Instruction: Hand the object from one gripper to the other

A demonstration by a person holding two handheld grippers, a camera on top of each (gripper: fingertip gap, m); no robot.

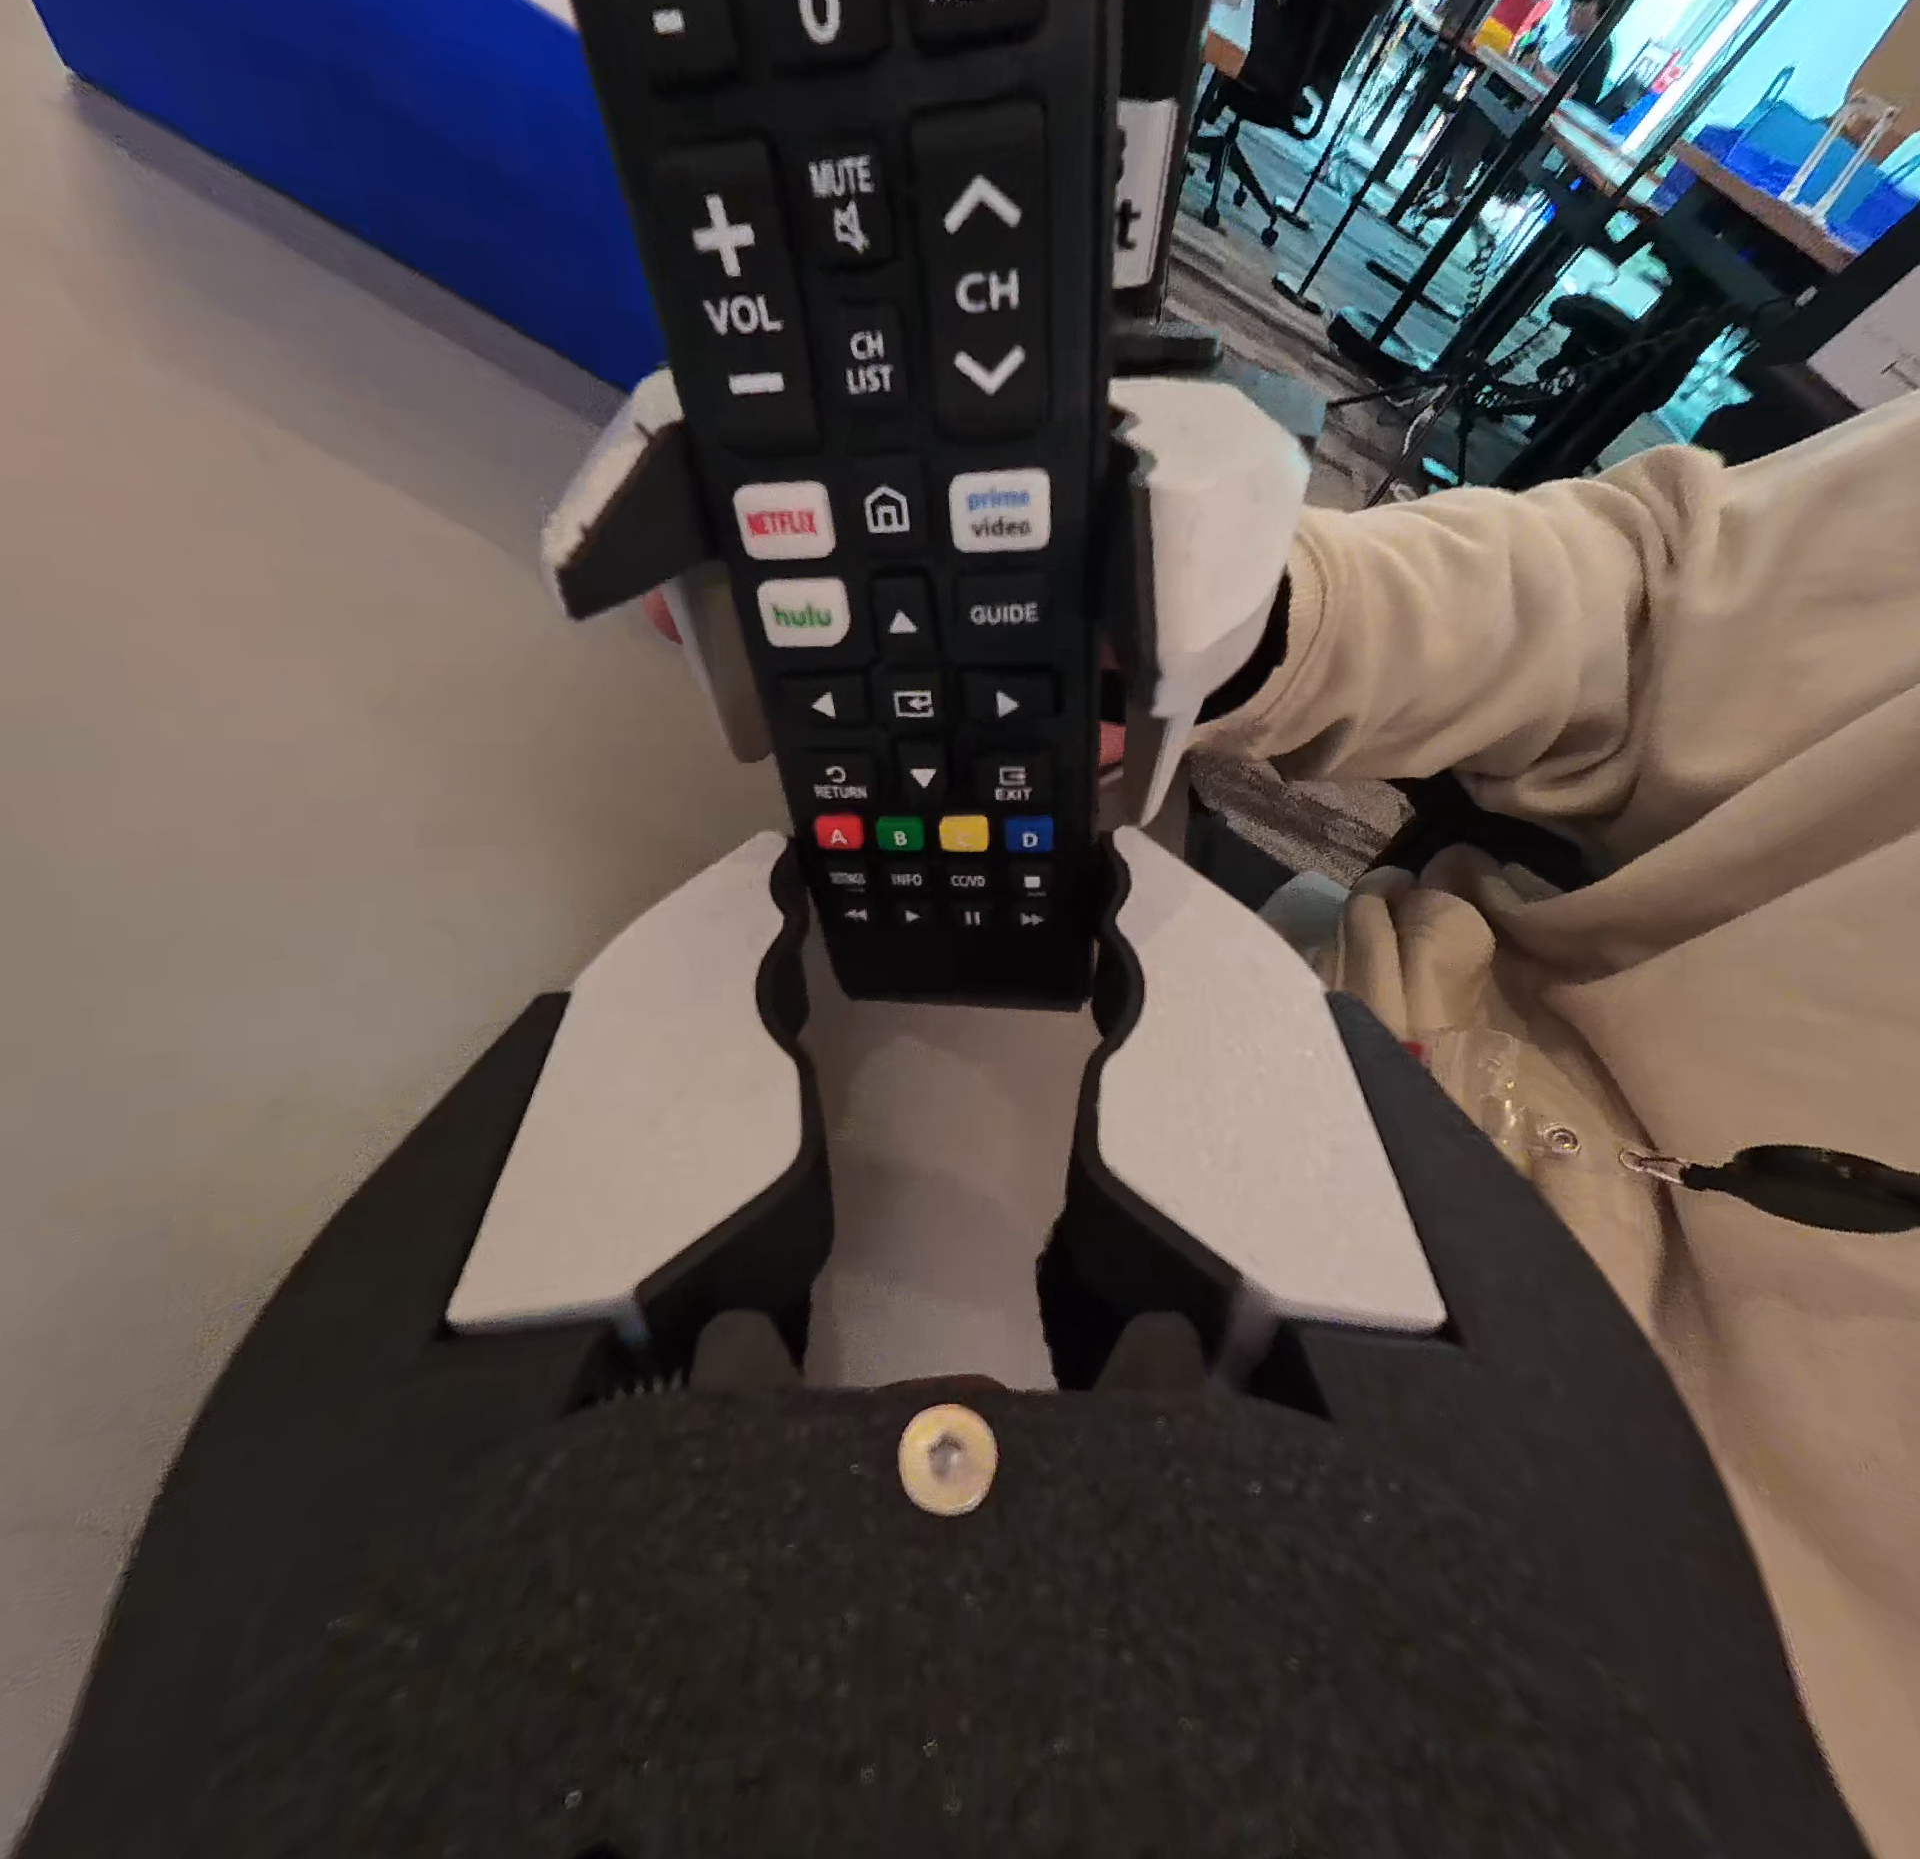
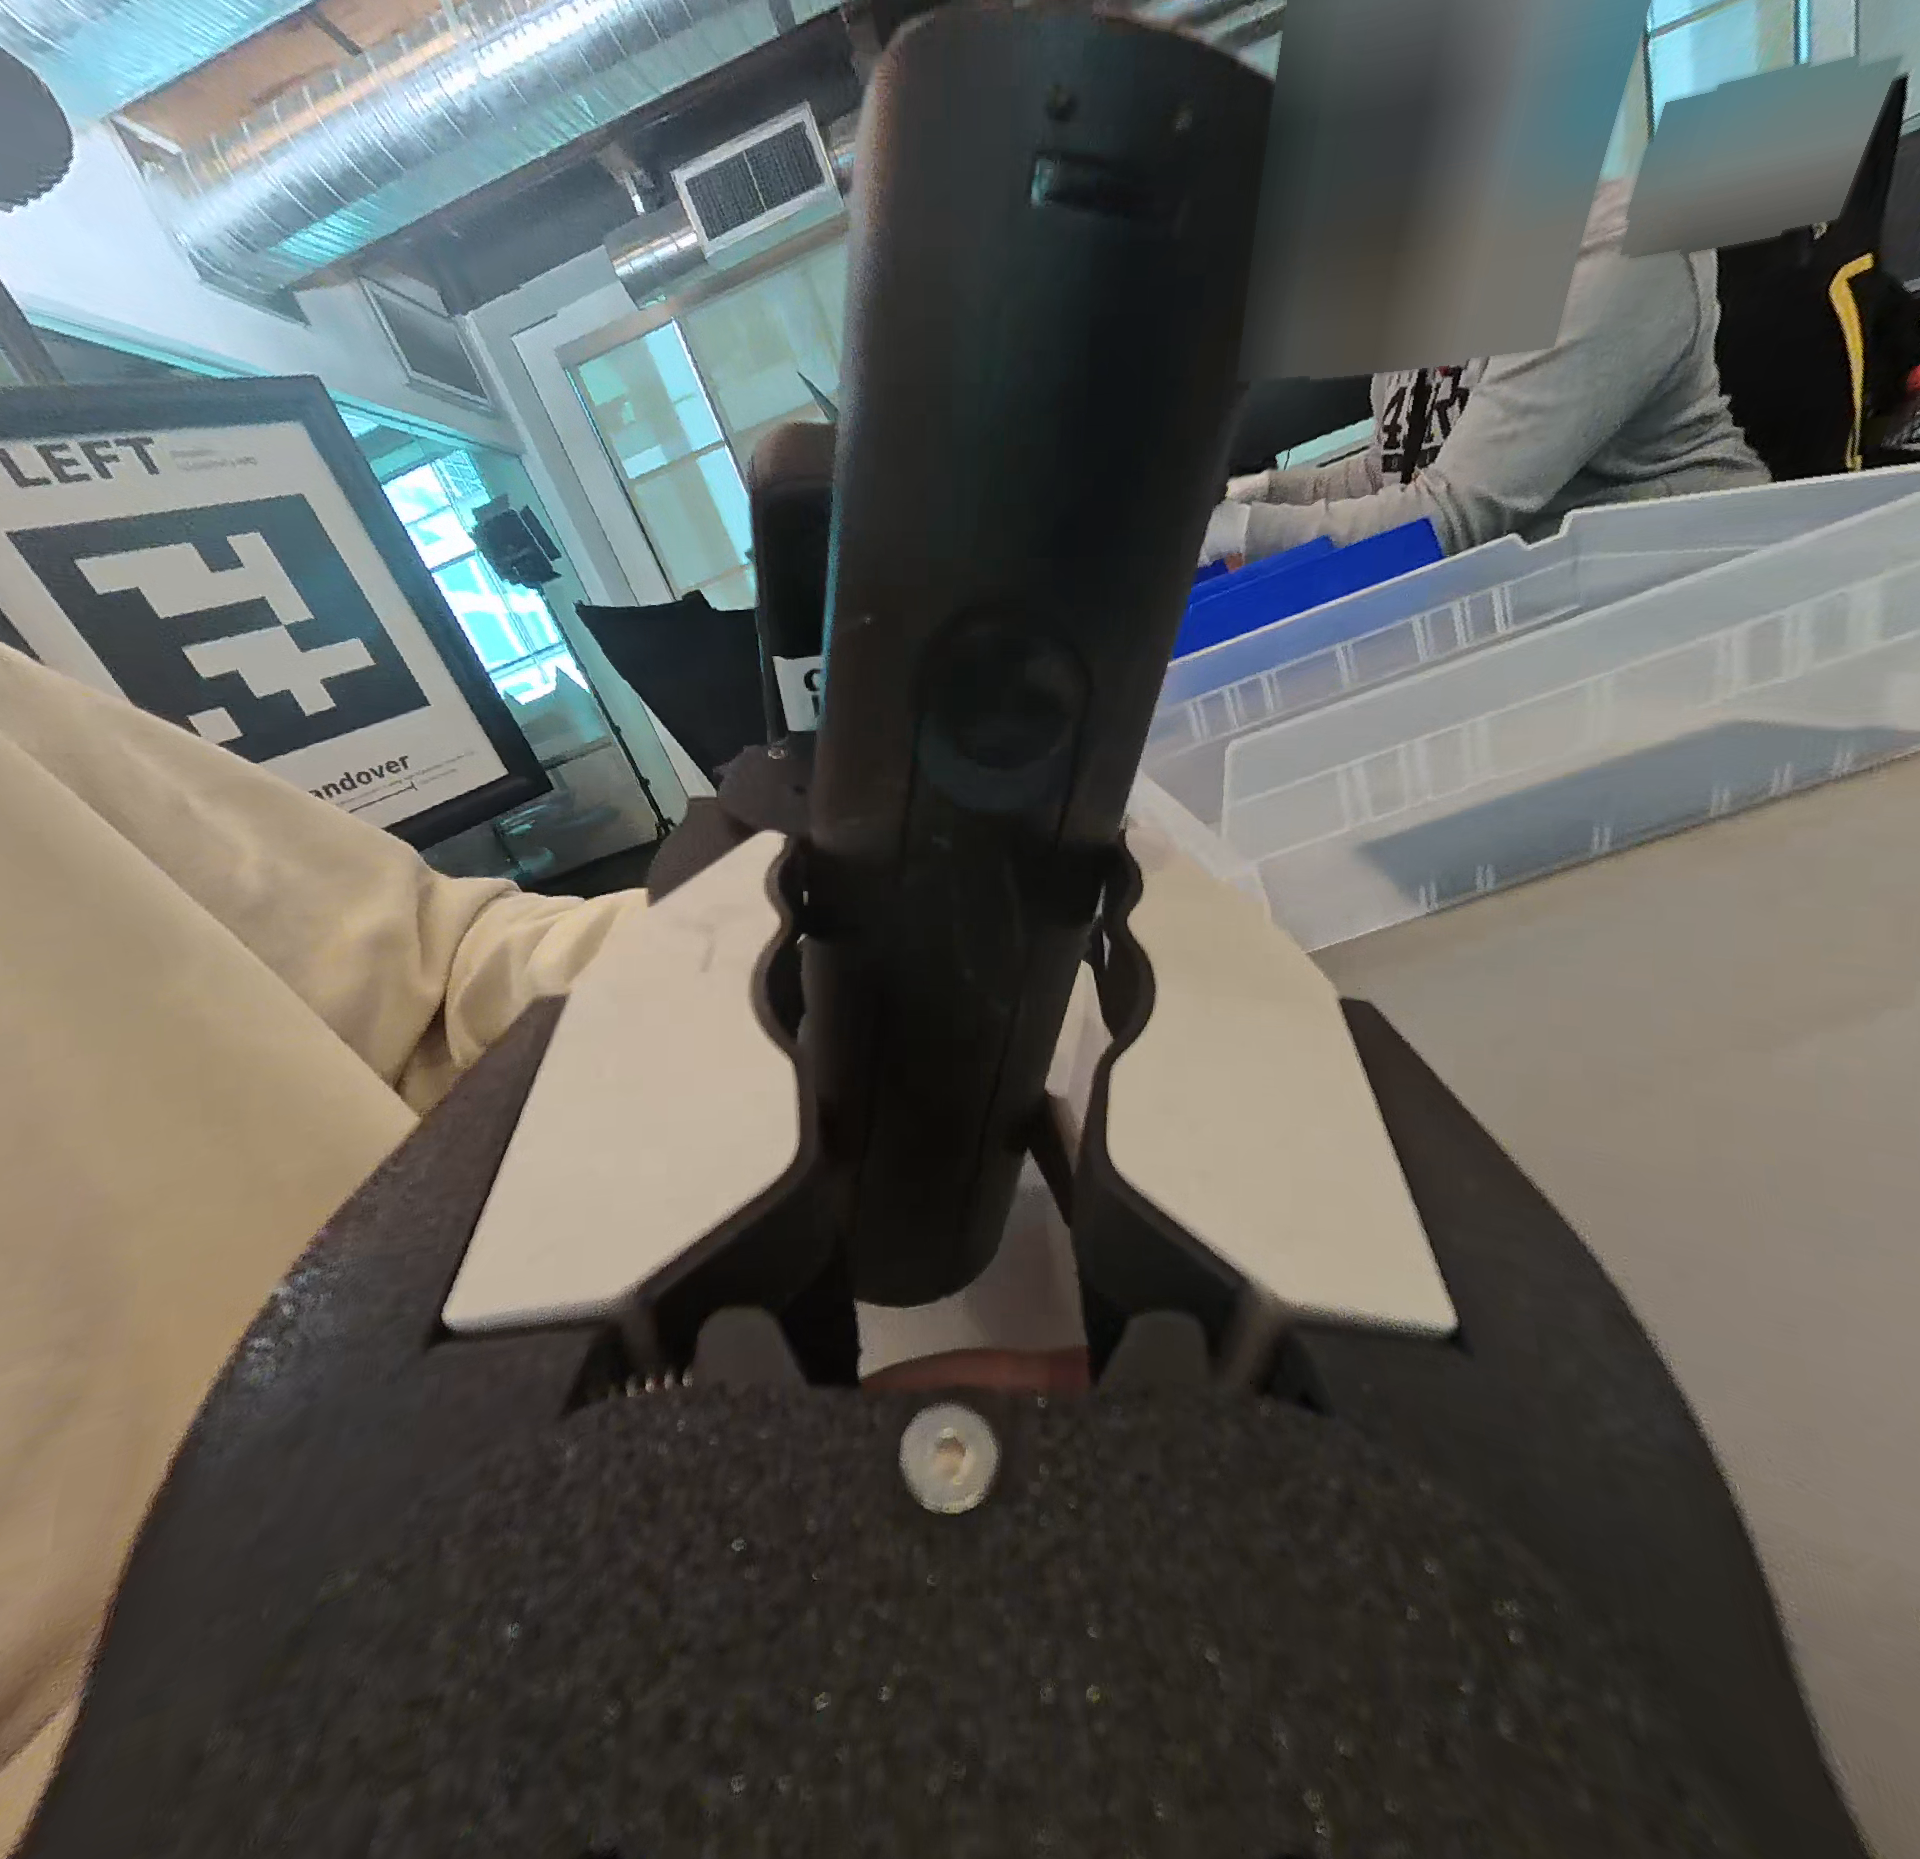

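Observation:
A black TV remote point(image 1: 894, 355) stands lengthwise in the left wrist view with its buttons facing the camera. My left gripper point(image 1: 951, 910) is shut on its lower end, the pads pressing both side edges. My right gripper point(image 1: 883, 552) reaches in from behind and clamps the remote's middle from both sides. In the right wrist view the remote point(image 2: 1018, 407) shows its plain back, and my right gripper point(image 2: 951, 905) is shut on it near the lower third. The left gripper is mostly hidden behind the remote in that view.
A blue bin point(image 1: 364, 126) sits on the pale table point(image 1: 208, 666). Clear plastic bins point(image 2: 1558, 687) stand at right. A framed black-and-white marker sign point(image 2: 229, 604) stands at left. A cream sleeve point(image 1: 1558, 604) crosses from the right. A seated person point(image 2: 1538, 427) is behind. There is about 7 cm between the tips of the two grippers.

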